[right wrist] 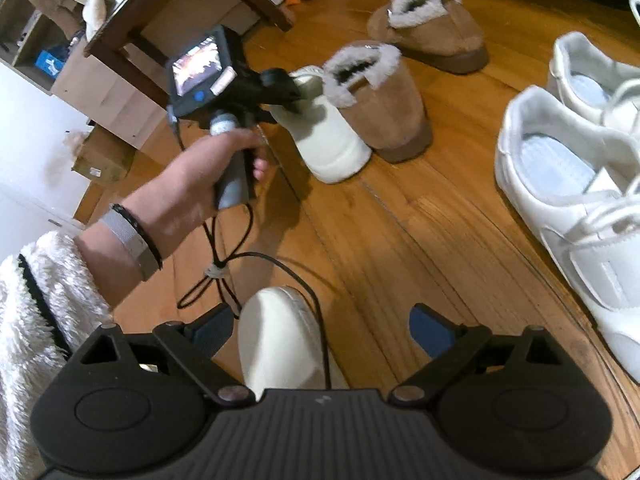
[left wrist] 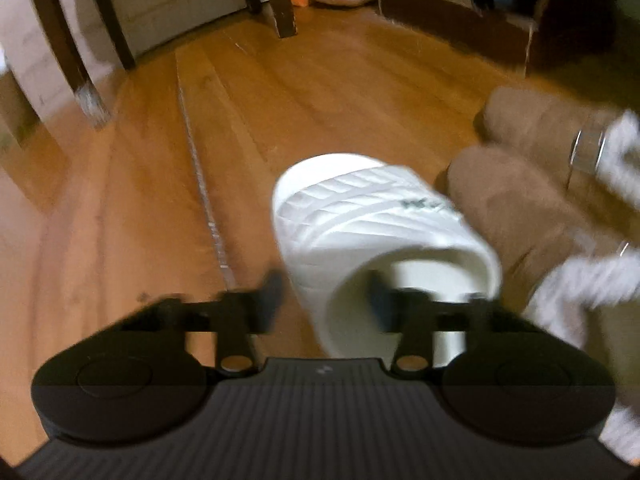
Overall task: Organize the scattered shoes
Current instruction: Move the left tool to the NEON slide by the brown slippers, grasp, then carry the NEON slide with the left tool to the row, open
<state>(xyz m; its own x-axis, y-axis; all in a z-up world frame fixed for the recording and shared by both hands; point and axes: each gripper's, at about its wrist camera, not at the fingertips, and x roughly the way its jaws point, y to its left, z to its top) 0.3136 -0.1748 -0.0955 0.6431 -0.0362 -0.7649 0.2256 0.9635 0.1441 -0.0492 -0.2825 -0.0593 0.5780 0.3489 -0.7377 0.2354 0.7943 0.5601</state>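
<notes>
A: Left tongs (left wrist: 326,294)?
B: Clamped on white slipper (left wrist: 360,216) strap, on floor (left wrist: 160,200); brown boot (left wrist: 520,208) touching at 3 o'clock.
A: Right tongs (right wrist: 324,332)?
B: Wide, over second slipper (right wrist: 276,344); sneakers (right wrist: 560,168) at 2 o'clock.

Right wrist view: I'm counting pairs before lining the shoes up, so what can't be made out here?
- Near white slide: the end nearest the camera is hidden behind the right gripper body.
- White sneakers: the toes are cut off by the right edge.
- Far white slide: the strap is partly covered by the left gripper.
</notes>
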